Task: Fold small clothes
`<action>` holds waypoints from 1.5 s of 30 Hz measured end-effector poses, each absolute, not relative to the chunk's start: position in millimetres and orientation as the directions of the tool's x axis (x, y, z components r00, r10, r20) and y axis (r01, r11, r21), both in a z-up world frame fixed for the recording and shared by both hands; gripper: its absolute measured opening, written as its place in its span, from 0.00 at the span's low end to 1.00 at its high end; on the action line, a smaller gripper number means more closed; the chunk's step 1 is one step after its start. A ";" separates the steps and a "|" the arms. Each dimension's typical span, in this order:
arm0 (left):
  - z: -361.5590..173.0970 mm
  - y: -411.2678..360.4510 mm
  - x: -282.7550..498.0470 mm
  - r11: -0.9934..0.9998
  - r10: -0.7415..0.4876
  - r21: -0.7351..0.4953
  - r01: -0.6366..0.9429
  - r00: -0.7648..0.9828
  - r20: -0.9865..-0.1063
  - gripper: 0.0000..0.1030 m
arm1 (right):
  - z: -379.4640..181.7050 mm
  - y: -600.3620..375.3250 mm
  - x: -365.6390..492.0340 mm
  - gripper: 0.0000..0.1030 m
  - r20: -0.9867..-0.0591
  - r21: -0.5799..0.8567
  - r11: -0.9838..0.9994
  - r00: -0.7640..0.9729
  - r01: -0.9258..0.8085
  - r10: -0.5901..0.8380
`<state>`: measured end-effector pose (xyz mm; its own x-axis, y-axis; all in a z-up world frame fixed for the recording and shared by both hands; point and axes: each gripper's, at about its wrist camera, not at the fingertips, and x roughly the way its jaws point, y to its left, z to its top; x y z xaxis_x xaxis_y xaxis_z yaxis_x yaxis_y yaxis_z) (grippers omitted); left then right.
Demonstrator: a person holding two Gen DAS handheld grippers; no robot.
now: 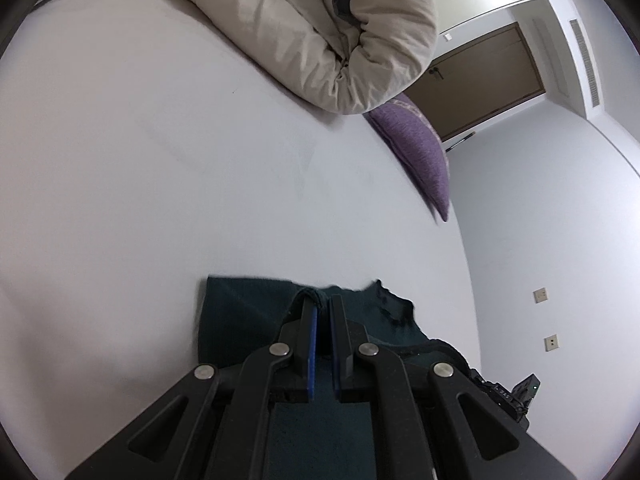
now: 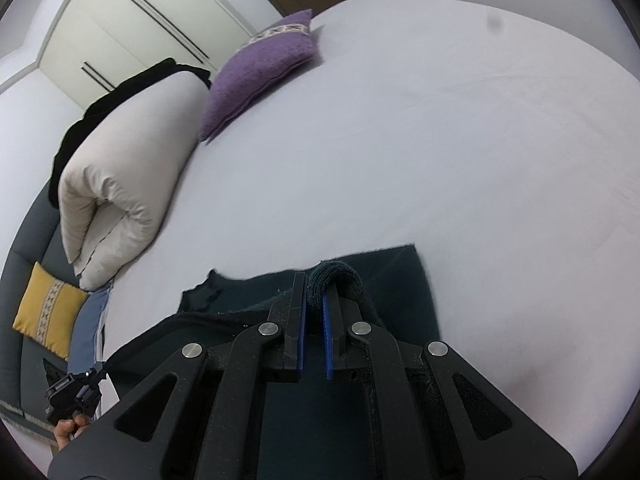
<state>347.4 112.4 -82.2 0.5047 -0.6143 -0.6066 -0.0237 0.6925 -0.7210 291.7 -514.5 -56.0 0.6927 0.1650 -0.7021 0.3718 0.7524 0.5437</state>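
A dark teal small garment (image 1: 240,320) lies on the white bed sheet (image 1: 160,180). My left gripper (image 1: 322,300) is shut on a fold of its edge, pinched between the blue pads. In the right wrist view the same garment (image 2: 400,280) lies under my right gripper (image 2: 314,280), which is shut on another bunched edge of it. The garment's ragged far corner (image 2: 200,292) points toward the left gripper (image 2: 72,396), seen at lower left with the hand that holds it.
A rolled beige duvet (image 1: 320,28) and a purple cushion (image 1: 424,160) lie at the far side of the bed. A yellow cushion (image 2: 48,312) rests on a grey sofa (image 2: 24,272). Wardrobe doors (image 2: 132,12) and a brown door (image 1: 488,80) stand beyond.
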 end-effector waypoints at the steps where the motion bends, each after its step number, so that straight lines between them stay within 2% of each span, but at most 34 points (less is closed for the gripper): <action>1: -86.7 109.8 353.5 0.700 -0.608 -0.714 -0.028 0.500 -0.616 0.06 | -61.4 -517.1 299.7 0.05 -0.709 0.541 0.750 0.686 0.380 0.164; 11: -134.3 102.4 393.7 0.724 -0.562 -0.679 -0.120 0.470 -0.681 0.07 | -111.6 -532.7 353.9 0.05 -0.754 0.519 0.728 0.641 0.447 0.144; 15: -145.9 105.3 396.6 0.715 -0.553 -0.682 -0.154 0.471 -0.687 0.11 | -128.9 -535.9 362.9 0.07 -0.754 0.541 0.702 0.637 0.464 0.160; 17: -143.4 104.9 396.6 0.710 -0.564 -0.690 -0.144 0.471 -0.678 0.15 | -131.2 -537.6 362.5 0.11 -0.742 0.555 0.697 0.649 0.455 0.167; 18: -141.1 103.9 398.3 0.714 -0.563 -0.687 -0.136 0.473 -0.678 0.19 | -130.3 -537.1 361.2 0.18 -0.736 0.560 0.696 0.655 0.449 0.169; 19: -137.2 104.7 395.8 0.721 -0.554 -0.680 -0.132 0.479 -0.680 0.30 | -127.7 -537.1 361.5 0.30 -0.725 0.563 0.701 0.669 0.438 0.164; 20: -133.0 108.2 390.2 0.723 -0.545 -0.678 -0.135 0.493 -0.679 0.37 | -124.3 -536.7 358.7 0.34 -0.720 0.560 0.706 0.677 0.434 0.155; 21: -131.8 110.0 390.0 0.719 -0.541 -0.681 -0.141 0.501 -0.675 0.46 | -119.1 -535.3 355.7 0.46 -0.712 0.552 0.713 0.690 0.432 0.133; 22: -129.6 115.2 384.3 0.710 -0.539 -0.688 -0.150 0.513 -0.668 0.46 | -112.6 -534.1 351.8 0.53 -0.707 0.540 0.718 0.699 0.440 0.104; 26: -111.0 122.8 364.6 0.728 -0.510 -0.674 -0.123 0.560 -0.653 0.46 | -98.6 -528.5 337.6 0.53 -0.686 0.532 0.737 0.723 0.417 0.086; 31: -85.1 90.1 330.2 0.812 -0.478 -0.583 0.019 0.595 -0.647 0.46 | -89.8 -488.7 314.7 0.53 -0.691 0.451 0.833 0.716 0.319 0.100; 37: -108.1 42.7 297.7 0.901 -0.403 -0.422 0.104 0.563 -0.721 0.45 | -105.7 -433.8 299.5 0.53 -0.713 0.409 0.895 0.674 0.178 0.192; 39: -122.5 40.7 289.7 0.929 -0.348 -0.355 0.103 0.562 -0.750 0.39 | -115.1 -429.2 296.0 0.53 -0.730 0.400 0.901 0.652 0.167 0.203; 40: -124.9 42.7 284.3 0.935 -0.336 -0.338 0.106 0.570 -0.750 0.32 | -122.9 -431.7 296.6 0.49 -0.751 0.382 0.903 0.636 0.195 0.180; 41: -126.6 45.6 280.5 0.942 -0.321 -0.318 0.110 0.578 -0.750 0.29 | -128.4 -436.4 295.2 0.45 -0.756 0.379 0.900 0.633 0.214 0.168; 43: -125.7 53.6 273.6 0.942 -0.320 -0.314 0.114 0.584 -0.746 0.28 | -136.8 -449.2 285.2 0.26 -0.744 0.411 0.877 0.648 0.250 0.164; 45: -123.7 60.8 264.3 0.943 -0.318 -0.313 0.113 0.587 -0.745 0.28 | -139.1 -468.5 270.7 0.26 -0.724 0.458 0.827 0.676 0.325 0.136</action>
